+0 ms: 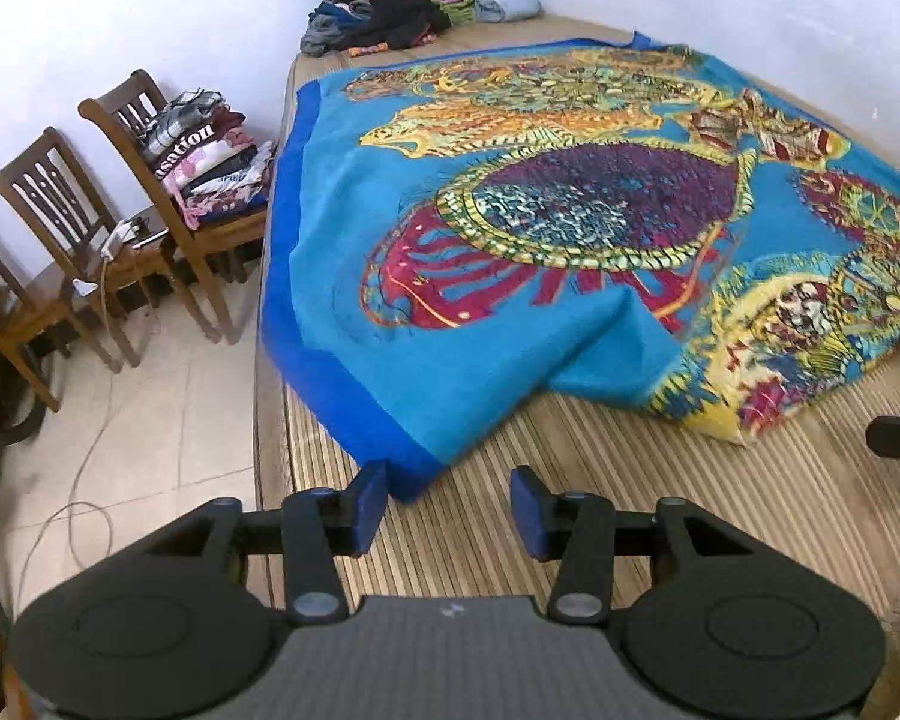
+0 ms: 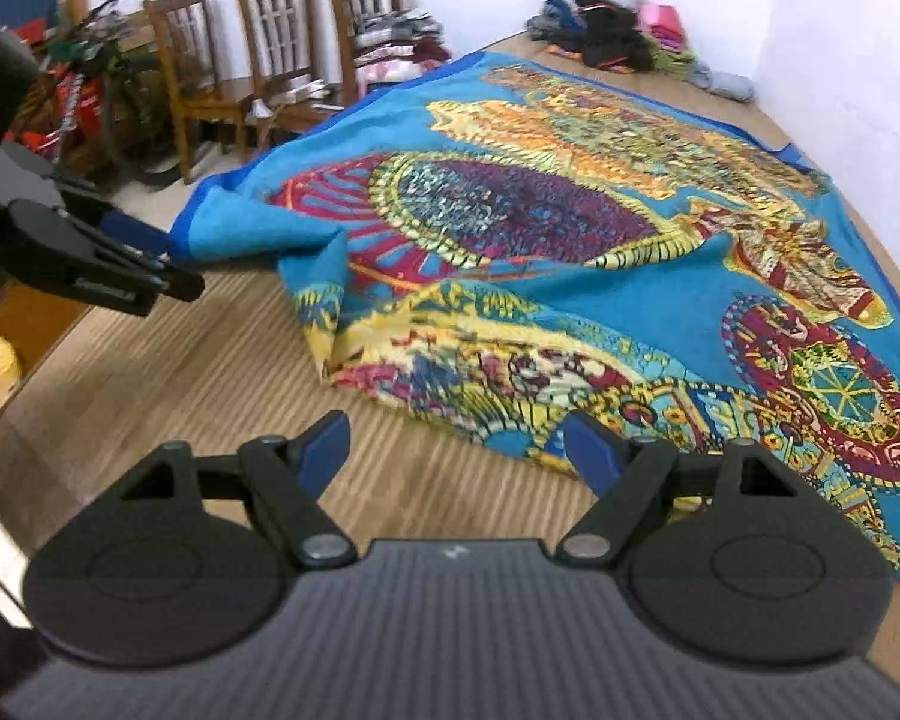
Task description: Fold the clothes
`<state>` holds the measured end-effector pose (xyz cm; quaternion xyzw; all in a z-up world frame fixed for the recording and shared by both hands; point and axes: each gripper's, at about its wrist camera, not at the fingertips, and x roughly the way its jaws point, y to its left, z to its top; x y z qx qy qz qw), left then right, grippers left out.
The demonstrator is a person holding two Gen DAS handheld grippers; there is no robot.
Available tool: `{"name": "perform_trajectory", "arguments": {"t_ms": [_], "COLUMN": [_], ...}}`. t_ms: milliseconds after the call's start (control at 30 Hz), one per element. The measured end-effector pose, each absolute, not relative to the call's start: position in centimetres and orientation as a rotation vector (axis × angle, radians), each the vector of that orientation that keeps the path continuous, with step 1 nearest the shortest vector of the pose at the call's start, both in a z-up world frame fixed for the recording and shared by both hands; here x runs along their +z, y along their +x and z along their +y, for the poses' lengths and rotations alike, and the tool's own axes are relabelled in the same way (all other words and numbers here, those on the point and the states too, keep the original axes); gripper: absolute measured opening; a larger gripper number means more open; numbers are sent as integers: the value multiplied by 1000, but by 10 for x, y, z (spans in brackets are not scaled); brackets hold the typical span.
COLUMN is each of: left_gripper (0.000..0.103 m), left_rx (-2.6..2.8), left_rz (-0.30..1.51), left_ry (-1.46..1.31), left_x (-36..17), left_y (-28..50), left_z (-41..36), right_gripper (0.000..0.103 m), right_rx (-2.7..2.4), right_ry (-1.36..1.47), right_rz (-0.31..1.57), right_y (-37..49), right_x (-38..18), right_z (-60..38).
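We see the left gripper (image 1: pixel 448 507) parted and empty, its left pad just beside the blanket (image 1: pixel 570 210)'s dark-blue near corner at the bed (image 1: pixel 570 510)'s left edge. The right gripper (image 2: pixel 457 450) gapes wide, holding nothing, over bare slatted matting along the near edge; the blanket's rumpled hem lies just beyond. 3 chairs (image 2: pixel 270 48) stand left.

The left hand-held gripper (image 1: pixel 448 510) is tipped downward. Its two blue pads (image 1: pixel 369 507) are held apart, and nothing is pinched between them. The right hand-held gripper (image 2: pixel 457 456) is tipped downward too. Its pads (image 2: pixel 591 456) are spread wide, and nothing is gripped.
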<state>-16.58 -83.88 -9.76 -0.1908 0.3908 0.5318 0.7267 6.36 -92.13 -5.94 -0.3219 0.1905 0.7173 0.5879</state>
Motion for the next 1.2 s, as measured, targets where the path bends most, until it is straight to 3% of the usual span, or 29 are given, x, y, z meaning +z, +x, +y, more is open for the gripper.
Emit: {"name": "perform_trajectory", "arguments": {"t_ms": [300, 333, 367, 400, 600, 900, 1000, 1067, 1200], "left_gripper": [52, 43, 11, 1, 1, 5, 17, 39, 48], "left_rx": [983, 951, 908, 861, 619, 538, 439, 374, 244], "left_rz": [903, 887, 875, 864, 896, 956, 1001, 992, 932], "left_ry": [-332, -345, -375, -414, -283, -186, -194, -177, -92], "left_x": [-104, -103, -102, -101, -88, -77, -72, -66, -45], "left_y": [-182, -182, -183, -186, -211, -300, -303, -300, -283], "left_z": [-806, -801, -798, -796, -827, -841, -832, -826, -808], "right_gripper": [80, 80, 80, 80, 80, 80, 80, 80, 80], "right_rx": [1368, 1351, 1335, 1320, 1185, 991, 970, 969, 946], "right_ry": [-439, -422, -413, -414, -371, -256, -255, -238, -155], "right_rz": [699, 739, 765, 772, 708, 802, 831, 810, 759], "right_y": [43, 40, 36, 31, 1, -73, -91, -96, -93], "right_x": [-80, -83, -84, -82, -59, -72, -73, -67, -62], "right_z": [-874, -869, -865, -864, -891, -957, -957, -954, -941]}}
